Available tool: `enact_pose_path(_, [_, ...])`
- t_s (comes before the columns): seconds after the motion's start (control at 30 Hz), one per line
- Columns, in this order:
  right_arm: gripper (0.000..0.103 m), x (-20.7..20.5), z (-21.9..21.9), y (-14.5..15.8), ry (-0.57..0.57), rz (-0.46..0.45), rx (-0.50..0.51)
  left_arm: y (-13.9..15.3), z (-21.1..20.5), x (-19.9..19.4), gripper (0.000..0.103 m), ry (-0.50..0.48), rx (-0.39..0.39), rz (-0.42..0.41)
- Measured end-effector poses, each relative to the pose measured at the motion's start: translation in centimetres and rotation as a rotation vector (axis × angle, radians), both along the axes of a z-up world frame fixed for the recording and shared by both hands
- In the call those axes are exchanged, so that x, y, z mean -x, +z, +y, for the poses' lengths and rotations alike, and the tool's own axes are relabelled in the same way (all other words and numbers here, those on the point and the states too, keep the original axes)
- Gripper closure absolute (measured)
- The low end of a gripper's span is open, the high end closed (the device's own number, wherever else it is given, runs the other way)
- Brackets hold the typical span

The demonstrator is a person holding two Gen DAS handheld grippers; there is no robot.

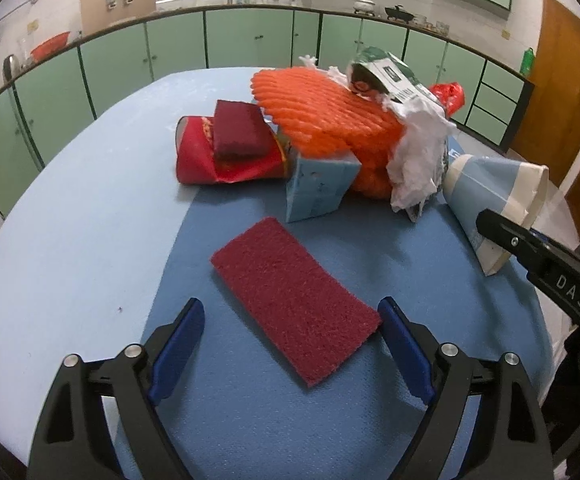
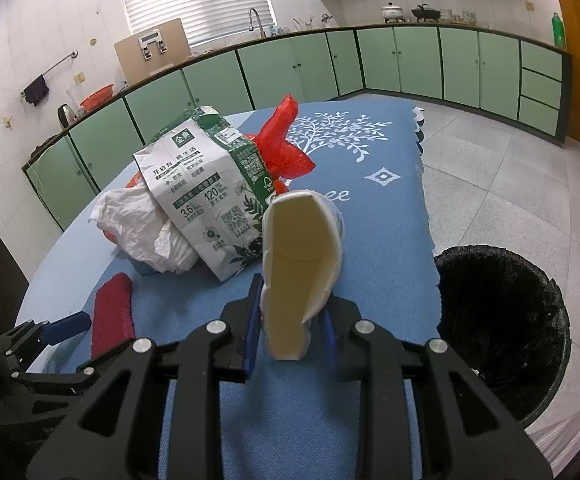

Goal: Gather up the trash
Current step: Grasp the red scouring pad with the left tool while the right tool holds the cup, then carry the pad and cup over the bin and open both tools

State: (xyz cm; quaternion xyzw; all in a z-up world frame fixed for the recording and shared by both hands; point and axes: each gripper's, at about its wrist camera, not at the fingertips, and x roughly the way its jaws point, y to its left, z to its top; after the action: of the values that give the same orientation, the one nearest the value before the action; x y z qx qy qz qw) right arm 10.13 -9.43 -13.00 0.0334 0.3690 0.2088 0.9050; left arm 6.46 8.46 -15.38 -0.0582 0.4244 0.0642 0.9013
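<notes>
Maroon pad: scouring pad (image 1: 296,300) flat on the worktop (image 1: 89,240), between the spread pads of the left tool (image 1: 290,344), untouched.
Long axis: runs 10 to 4 o'clock across that tool's gap (a diagonal bite).
Right tool (image 2: 290,320): clamped on a crushed paper cup (image 2: 300,268).
Bin: black-lined trash bin (image 2: 502,328) at 3 o'clock of the cup, off the worktop edge; right hand nearer.
Counts: two maroon pads, one milk carton (image 2: 205,188), one orange foam net (image 1: 330,116), one tissue wad (image 1: 418,160), one red plastic bag (image 2: 285,140).
</notes>
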Motion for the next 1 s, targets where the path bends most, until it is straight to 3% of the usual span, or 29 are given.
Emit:
enact_pose_path(0.13, [0.077,0.0,-0.1,0.0,0.0,0.001,-0.001,-0.2,1.1,0.4,0.04,0.008,0.021,-0.02])
enact_pose_path(0.27, [0.077,0.0,0.0,0.0,0.001,-0.002,0.003,-0.1,2.4,0.4,0.042,0.021,0.058,-0.036])
enact_pose_path(0.67, [0.08,0.7,0.2,1.2,0.005,-0.037,0.011,2.7,2.4,1.3,0.043,0.016,-0.016,-0.148])
enact_pose_path(1.0, [0.081,2.1,-1.6,4.2,-0.002,-0.09,-0.036,6.5,-0.2,1.6,0.043,-0.049,-0.062,-0.263])
